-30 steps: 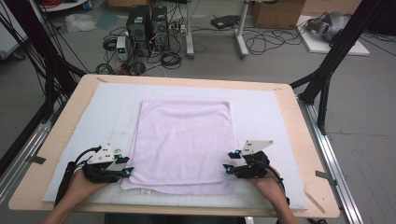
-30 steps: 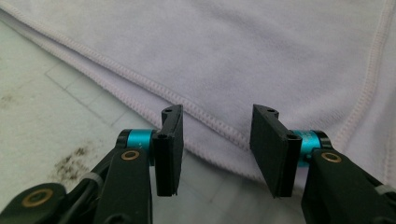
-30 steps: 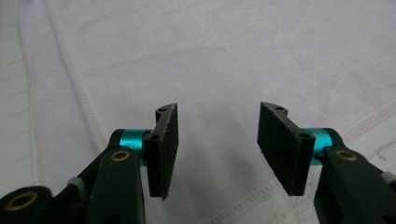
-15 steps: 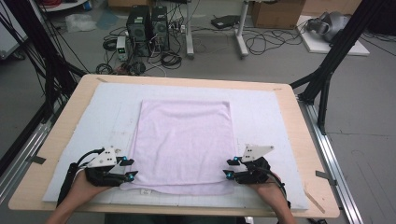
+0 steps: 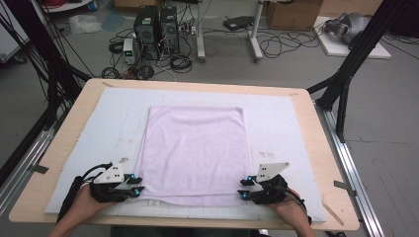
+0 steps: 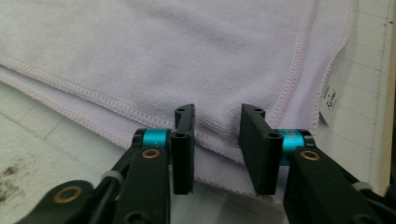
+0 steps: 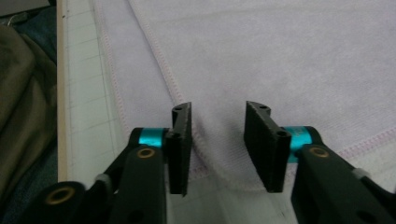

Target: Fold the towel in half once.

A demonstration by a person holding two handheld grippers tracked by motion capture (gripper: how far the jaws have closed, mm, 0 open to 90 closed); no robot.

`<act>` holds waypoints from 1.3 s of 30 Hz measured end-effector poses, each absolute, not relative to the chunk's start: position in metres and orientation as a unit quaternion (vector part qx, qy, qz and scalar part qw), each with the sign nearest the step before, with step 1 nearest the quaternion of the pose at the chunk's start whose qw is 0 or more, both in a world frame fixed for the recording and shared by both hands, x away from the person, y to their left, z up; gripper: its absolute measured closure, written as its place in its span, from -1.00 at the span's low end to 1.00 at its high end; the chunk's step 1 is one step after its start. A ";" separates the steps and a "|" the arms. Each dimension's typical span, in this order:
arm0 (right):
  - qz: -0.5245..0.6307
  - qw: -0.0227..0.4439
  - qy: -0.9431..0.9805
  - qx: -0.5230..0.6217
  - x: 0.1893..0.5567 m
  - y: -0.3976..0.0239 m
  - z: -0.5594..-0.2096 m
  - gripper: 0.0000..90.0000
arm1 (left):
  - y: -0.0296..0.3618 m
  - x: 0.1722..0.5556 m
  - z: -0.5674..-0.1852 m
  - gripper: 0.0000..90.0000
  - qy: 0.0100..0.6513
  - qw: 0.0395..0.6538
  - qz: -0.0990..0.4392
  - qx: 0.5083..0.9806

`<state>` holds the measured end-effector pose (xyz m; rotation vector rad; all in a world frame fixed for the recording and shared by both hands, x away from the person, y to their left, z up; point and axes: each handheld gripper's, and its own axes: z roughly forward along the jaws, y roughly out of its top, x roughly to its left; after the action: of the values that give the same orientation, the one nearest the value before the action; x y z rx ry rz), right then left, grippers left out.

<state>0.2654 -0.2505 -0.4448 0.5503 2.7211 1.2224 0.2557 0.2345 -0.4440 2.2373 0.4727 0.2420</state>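
Towel: flat on counter.
Left hand-held gripper: jaws closing, part open, astride near-left towel edge.
Right hand-held gripper: jaws closing, part open, astride near-right edge.

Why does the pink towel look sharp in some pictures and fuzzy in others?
In the high view the towel is evenly lit and a bit soft, with no glare. In the left gripper view its stitched hem is crisp, while the left gripper up close blurs slightly. In the right gripper view the light is dimmer and the right gripper looks soft-edged.
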 end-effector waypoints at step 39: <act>0.410 0.028 0.901 0.142 0.249 -0.232 -0.431 0.44 | 0.241 0.239 -0.431 0.42 0.206 0.426 0.083 0.877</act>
<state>0.2487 -0.2325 -0.4307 0.4392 2.7794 1.2647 0.2394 0.2413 -0.4305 2.1921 0.5158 0.2065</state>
